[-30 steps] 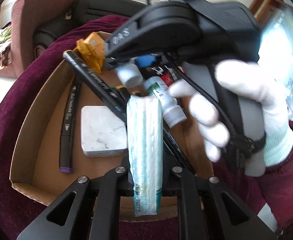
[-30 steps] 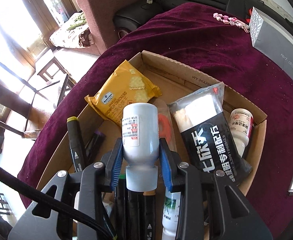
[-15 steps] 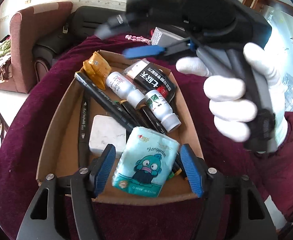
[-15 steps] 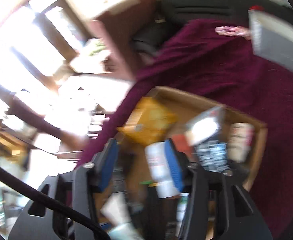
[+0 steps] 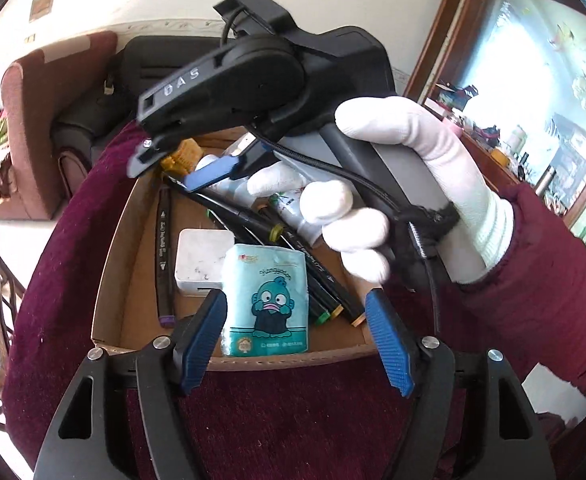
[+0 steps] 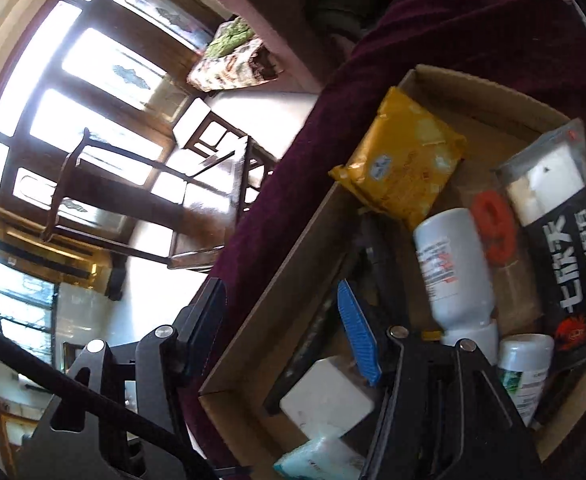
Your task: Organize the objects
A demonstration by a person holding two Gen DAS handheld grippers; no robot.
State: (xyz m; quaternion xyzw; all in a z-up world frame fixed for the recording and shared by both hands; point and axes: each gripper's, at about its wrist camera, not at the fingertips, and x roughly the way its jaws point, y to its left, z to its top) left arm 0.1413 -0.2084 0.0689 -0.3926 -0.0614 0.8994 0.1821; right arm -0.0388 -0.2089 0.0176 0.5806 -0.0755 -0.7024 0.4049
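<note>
White bottle [image 6: 455, 268] lies cap toward camera.

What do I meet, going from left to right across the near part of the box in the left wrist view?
Purple-tipped marker → white square block → tissue pack → the marker ends, green, yellow, tan.

Cardboard box [image 5: 117, 240] packed w/ markers [image 5: 229, 208], bottles (bare floor only at left), right gripper [image 5: 181, 168] overhead.
</note>
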